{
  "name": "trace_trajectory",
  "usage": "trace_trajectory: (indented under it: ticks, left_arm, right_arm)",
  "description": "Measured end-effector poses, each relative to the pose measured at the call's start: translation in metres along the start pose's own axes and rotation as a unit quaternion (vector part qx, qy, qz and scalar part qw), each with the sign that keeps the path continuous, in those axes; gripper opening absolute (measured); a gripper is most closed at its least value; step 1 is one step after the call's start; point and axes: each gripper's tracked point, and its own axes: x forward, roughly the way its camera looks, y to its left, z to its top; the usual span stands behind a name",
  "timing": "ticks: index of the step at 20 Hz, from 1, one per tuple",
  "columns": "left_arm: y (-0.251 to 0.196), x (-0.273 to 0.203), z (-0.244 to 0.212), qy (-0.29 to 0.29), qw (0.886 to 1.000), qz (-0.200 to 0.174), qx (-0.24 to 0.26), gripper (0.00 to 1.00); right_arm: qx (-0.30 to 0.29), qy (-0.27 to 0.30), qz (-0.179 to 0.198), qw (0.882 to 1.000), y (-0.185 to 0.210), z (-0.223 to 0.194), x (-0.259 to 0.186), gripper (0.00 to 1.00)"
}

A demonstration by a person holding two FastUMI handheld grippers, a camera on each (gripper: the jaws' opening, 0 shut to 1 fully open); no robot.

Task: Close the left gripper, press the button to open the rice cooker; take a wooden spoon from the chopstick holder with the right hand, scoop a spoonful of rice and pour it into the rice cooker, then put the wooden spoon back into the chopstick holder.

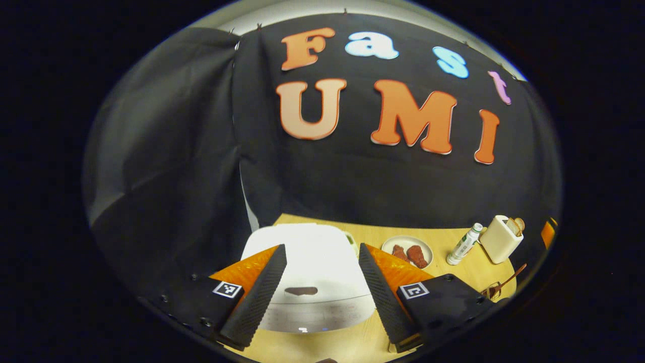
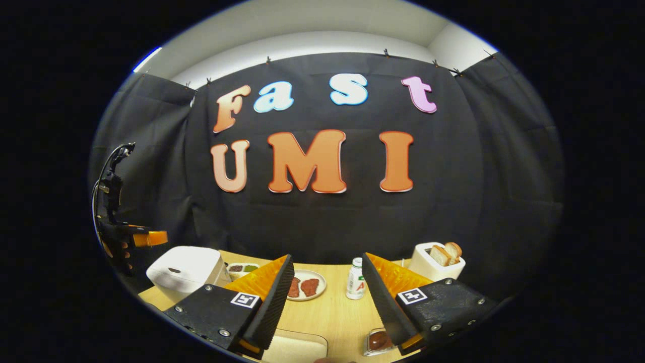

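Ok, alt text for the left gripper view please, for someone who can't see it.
The left gripper hangs open above a closed white rice cooker on a wooden table. Farther right sit a plate of reddish food, a small bottle and a toaster.

White rice cooker (image 1: 312,272) with its lid down, sitting on the table straight ahead between my left claw's fingers, dark oval button (image 1: 301,291) on its front facing me, off to the far left of my right claw.
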Motion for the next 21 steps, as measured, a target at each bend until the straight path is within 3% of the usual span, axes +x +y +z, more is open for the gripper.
trace_trajectory:
  ticks: [3, 6, 12, 16, 21]
  left_arm:
    - [-0.026, -0.034, 0.026, -0.044, 0.998, -0.036, 0.009, 1.0]
    - [-0.045, -0.047, 0.033, -0.076, 0.995, -0.056, 0.035, 0.98]
    - [-0.059, -0.077, 0.051, -0.127, 0.991, -0.043, 0.024, 1.0]
    - [-0.073, -0.085, 0.048, -0.151, 0.988, -0.04, 0.01, 1.0]
    - [-0.077, -0.086, 0.062, -0.198, 0.979, -0.027, 0.027, 1.0]
  right_arm:
    - [0.012, -0.006, 0.024, 1.0, 0.022, 0.009, 0.001, 0.84]
    - [0.011, -0.037, 0.017, 0.999, 0.027, 0.026, 0.001, 0.84]
    - [0.005, -0.084, 0.018, 0.996, 0.037, 0.042, -0.004, 0.84]
    - [0.006, -0.083, 0.023, 0.996, 0.039, 0.037, -0.008, 0.84]
    - [0.015, -0.086, 0.017, 0.996, 0.037, 0.036, -0.011, 0.84]
